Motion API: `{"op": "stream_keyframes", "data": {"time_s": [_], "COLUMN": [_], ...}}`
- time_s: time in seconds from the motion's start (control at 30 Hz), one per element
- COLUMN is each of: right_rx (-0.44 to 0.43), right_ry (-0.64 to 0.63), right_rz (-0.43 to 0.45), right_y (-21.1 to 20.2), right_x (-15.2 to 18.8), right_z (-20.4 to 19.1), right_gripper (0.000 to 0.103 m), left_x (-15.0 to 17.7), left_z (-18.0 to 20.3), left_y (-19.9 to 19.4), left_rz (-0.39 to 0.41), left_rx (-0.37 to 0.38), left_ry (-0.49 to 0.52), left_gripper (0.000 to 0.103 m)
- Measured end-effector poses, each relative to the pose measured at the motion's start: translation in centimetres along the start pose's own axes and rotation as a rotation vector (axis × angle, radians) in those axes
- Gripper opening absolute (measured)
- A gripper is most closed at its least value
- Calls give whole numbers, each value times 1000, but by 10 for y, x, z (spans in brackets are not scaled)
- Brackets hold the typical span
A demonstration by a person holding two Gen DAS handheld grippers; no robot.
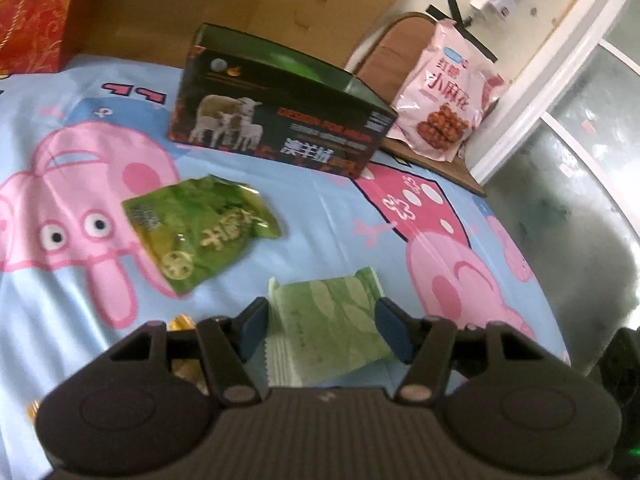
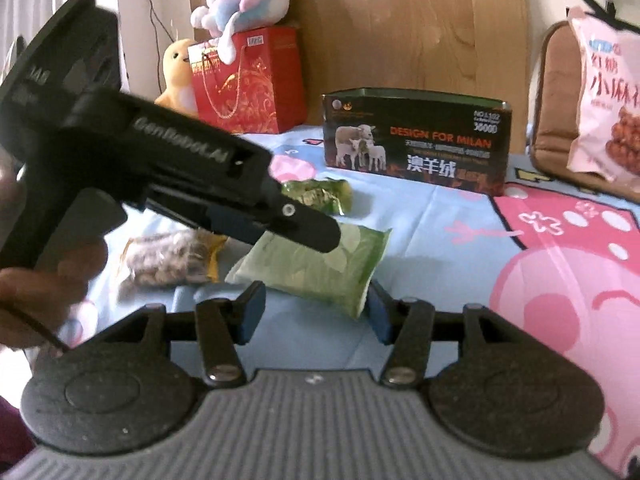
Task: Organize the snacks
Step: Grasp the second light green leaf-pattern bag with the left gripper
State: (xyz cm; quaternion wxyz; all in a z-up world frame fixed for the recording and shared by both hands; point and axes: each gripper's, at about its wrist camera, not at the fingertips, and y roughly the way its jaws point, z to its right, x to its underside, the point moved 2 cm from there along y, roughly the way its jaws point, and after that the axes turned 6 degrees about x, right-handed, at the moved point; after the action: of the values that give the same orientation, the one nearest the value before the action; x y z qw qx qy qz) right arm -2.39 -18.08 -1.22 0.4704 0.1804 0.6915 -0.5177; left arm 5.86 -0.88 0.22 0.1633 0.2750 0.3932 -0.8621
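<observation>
A pale green snack packet (image 1: 328, 344) lies on the cartoon-pig cloth (image 1: 320, 204). My left gripper (image 1: 322, 314) straddles it, a blue pad close to each side; I see no squeeze, so I take the jaws as open. From the right wrist, that gripper's black finger (image 2: 316, 236) hangs over the packet's (image 2: 316, 268) top edge. My right gripper (image 2: 316, 316) is open just short of the packet's near corner, holding nothing. A darker green bag (image 1: 200, 232) lies further back left. A dark open-topped box with sheep printed on it (image 1: 280, 120) stands behind.
A brown nut packet (image 2: 168, 264) lies left of the green one. A pink snack bag (image 1: 444, 100) leans on a brown cushion (image 2: 554, 100) at the back right. A red gift bag (image 2: 248, 80) and plush toys (image 2: 244, 0) stand back left. A hand (image 2: 40, 288) holds the left gripper.
</observation>
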Motion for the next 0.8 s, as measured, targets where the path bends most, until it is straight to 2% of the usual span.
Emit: {"op": "stream_keyframes", "data": {"time_s": [0.23,0.43,0.7,0.8], "right_rx": [31,45,74,70], "right_ry": [-36,-45,-42,-32], "right_rz": [2,4,2,3], "right_y": [0,0,3,3], "right_x": [2,2,0,0], "right_z": [-1,-3,-1,-1], "right_gripper": [59,59,58,57], "left_x": [4,13,9,10], "left_z": [6,12,-3,-4], "left_y": [2,1,-8,-7], "left_rz": [4,36,40,54], "left_rx": [-9,-62,1,-6], "left_ry": [49,134,37,38], "left_gripper": [62,56,56,52]}}
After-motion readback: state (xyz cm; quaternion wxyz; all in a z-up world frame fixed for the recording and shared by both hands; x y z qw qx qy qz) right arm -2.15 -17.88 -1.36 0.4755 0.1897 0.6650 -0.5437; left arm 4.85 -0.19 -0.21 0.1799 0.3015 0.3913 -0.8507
